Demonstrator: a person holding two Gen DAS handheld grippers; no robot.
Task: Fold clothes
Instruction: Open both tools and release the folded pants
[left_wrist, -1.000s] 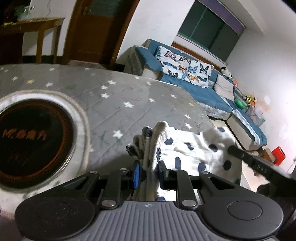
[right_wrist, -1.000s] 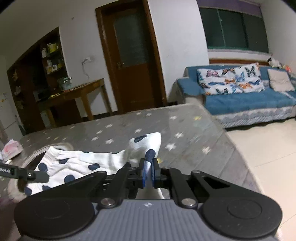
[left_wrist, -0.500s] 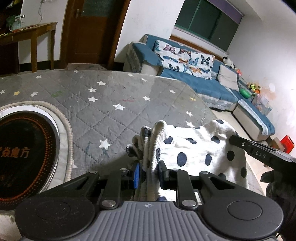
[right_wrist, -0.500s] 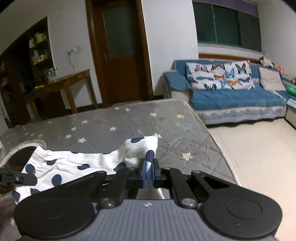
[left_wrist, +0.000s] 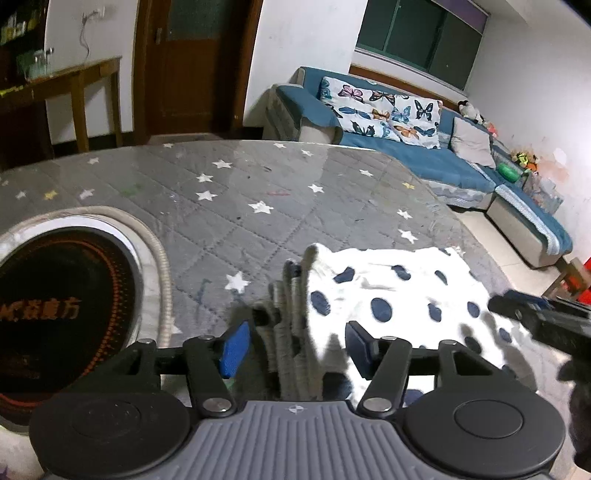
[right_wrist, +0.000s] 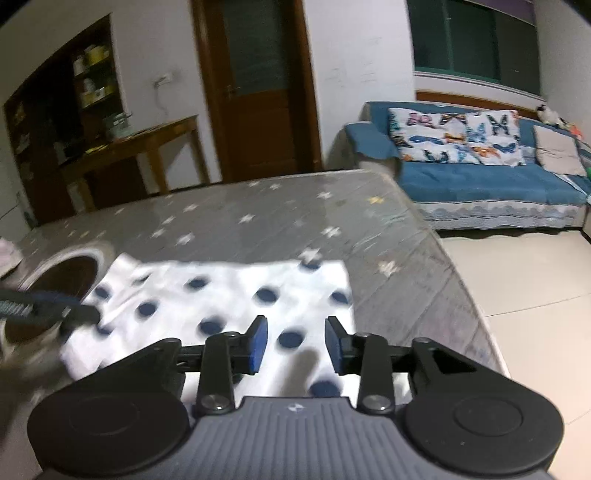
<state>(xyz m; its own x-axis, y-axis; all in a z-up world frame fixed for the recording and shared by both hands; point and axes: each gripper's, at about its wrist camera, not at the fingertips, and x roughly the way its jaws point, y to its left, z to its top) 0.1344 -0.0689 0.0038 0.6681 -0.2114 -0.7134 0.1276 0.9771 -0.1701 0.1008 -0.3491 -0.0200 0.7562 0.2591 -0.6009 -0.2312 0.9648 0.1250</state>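
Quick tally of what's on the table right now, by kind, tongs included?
Polka-dot garment: 1
Round burner: 1
Tongs: 2, left tongs open, right tongs open
Total: 4

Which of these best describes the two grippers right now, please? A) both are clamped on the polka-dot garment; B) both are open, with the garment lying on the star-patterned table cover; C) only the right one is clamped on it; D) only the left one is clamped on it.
B: the left gripper and the right gripper both show spread blue pads with nothing pinched, and the polka-dot garment lies spread on the star-patterned table cover.
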